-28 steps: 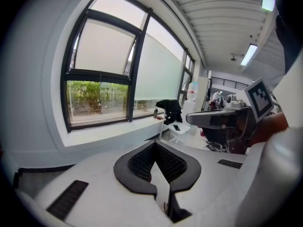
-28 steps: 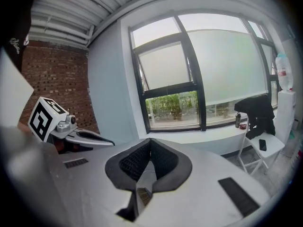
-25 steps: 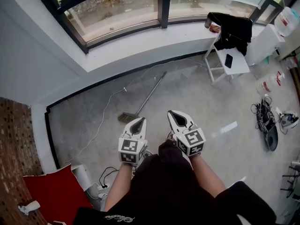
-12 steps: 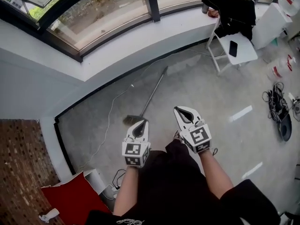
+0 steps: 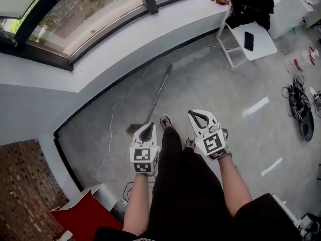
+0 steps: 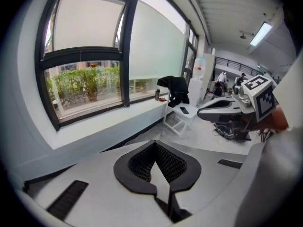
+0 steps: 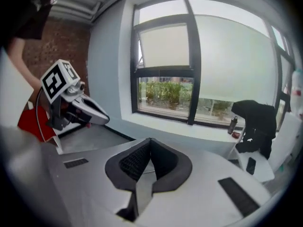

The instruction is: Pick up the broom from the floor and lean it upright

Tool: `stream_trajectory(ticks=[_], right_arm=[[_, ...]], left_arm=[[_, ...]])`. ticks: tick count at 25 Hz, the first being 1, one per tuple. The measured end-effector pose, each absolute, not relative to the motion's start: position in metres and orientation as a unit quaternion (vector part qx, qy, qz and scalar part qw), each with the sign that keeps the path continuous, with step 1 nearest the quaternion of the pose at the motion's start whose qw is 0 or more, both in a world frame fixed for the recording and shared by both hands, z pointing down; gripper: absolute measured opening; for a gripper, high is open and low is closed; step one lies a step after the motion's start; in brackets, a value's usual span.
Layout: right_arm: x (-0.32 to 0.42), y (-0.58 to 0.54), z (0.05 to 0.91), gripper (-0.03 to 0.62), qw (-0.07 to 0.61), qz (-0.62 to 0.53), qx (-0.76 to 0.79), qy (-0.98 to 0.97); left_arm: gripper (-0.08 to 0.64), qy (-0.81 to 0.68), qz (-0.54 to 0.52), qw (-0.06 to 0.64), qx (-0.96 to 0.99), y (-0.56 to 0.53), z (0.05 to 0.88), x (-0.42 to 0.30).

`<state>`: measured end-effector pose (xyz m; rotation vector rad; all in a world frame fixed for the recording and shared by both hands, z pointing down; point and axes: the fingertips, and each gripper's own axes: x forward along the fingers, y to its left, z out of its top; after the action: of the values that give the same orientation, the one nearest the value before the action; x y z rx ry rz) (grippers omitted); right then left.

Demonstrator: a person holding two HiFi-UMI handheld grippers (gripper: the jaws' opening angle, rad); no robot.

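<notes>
Both of my hands have come forward and down since a second ago. My left hand-held gripper [image 5: 148, 125] now sits right by the brush end of the broom [image 5: 156, 97], and my shoe [image 5: 164, 121] has stepped up next to it. The broom itself hasn't budged. It's flat on the floor, handle tip pointing at the wall [image 5: 100, 87] under the window, brush end farther out from that wall.

Both jaws are pinched fully together with nothing in them, left and right hand-held gripper [image 5: 192, 114] alike.

So what could go wrong:
- If I reach in without spreading the jaws first, I'll probably just poke the handle and roll it toward the wall.
- My foot is close enough to the brush to kick it.
- A white cord [image 5: 111, 122] runs along the floor between the broom and the wall, so a sloppy grab could snag it.
- The floor looks smooth, so once it's leaned on the wall the broom might slide back down.
</notes>
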<state>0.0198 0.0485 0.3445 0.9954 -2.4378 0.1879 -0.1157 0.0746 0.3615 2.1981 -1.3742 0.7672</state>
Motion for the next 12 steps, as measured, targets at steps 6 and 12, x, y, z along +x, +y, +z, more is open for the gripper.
stream_trajectory(ticks=[6,12], right_arm=[[0.025,0.003,0.377,0.008,0.245,0.075,0.369,-0.893],[0.024,-0.031,0.425,0.008,0.203,0.153,0.401,-0.88]], left_arm=[[0.006,-0.476,0.304,0.22,0.796,0.024,0.418,-0.126],[0.006,-0.453,0.339,0.243,0.788,-0.014,0.497,-0.139]])
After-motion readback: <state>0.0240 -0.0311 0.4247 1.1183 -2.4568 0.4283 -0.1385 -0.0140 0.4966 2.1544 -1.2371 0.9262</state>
